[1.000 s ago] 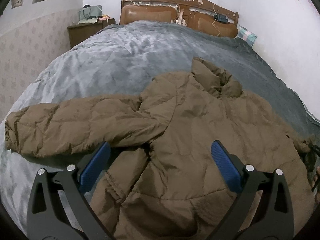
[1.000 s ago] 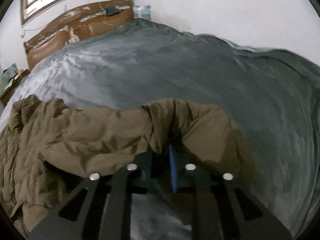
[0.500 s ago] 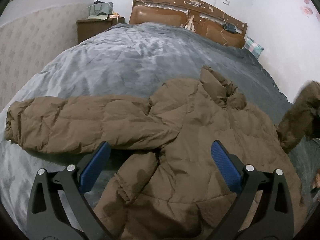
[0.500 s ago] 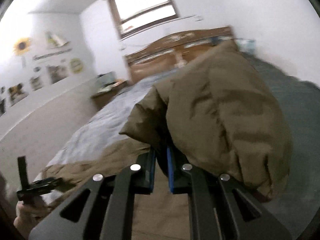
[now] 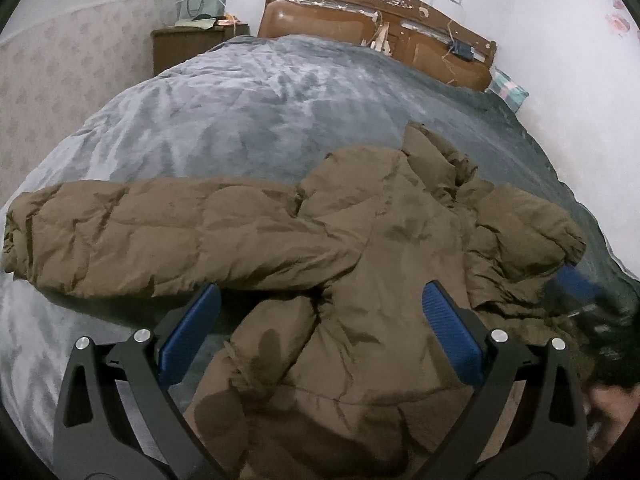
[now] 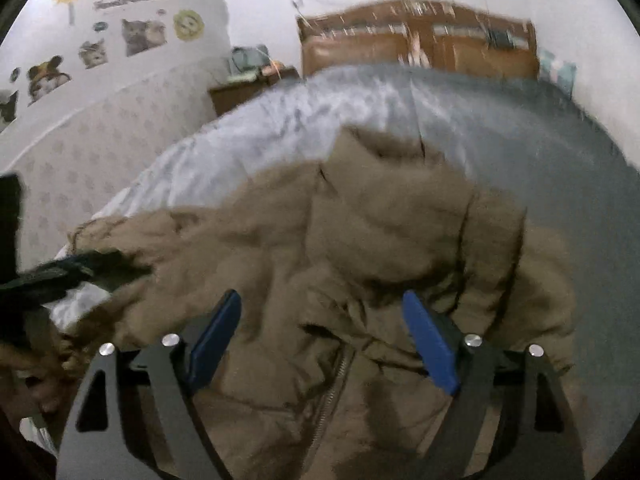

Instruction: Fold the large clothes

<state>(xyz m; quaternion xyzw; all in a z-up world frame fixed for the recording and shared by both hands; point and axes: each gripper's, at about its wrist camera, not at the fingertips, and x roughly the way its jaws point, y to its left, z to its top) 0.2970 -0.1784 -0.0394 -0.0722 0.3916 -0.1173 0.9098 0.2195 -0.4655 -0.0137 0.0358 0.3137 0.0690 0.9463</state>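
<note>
A brown padded jacket (image 5: 360,280) lies on the grey bedspread (image 5: 260,112). Its left sleeve (image 5: 140,236) stretches out flat to the left. Its right sleeve (image 5: 524,232) now lies folded over the body. My left gripper (image 5: 320,320) hovers open over the lower front, nothing between its blue pads. In the right wrist view my right gripper (image 6: 322,336) hangs above the jacket (image 6: 380,248) near the zip; its jaws are opening and grip no cloth. The right gripper's blue pad (image 5: 576,284) shows blurred at the right edge of the left wrist view.
A wooden headboard (image 5: 380,28) stands at the far end of the bed, with a bedside cabinet (image 5: 188,46) to its left. A patterned pillow (image 5: 508,90) lies at the far right corner. The wall runs close along the bed's right side.
My right gripper carried the right sleeve up and leftward over the jacket, then opened and let it go. The sleeve now rests on the body. The left gripper stayed open and nearly still.
</note>
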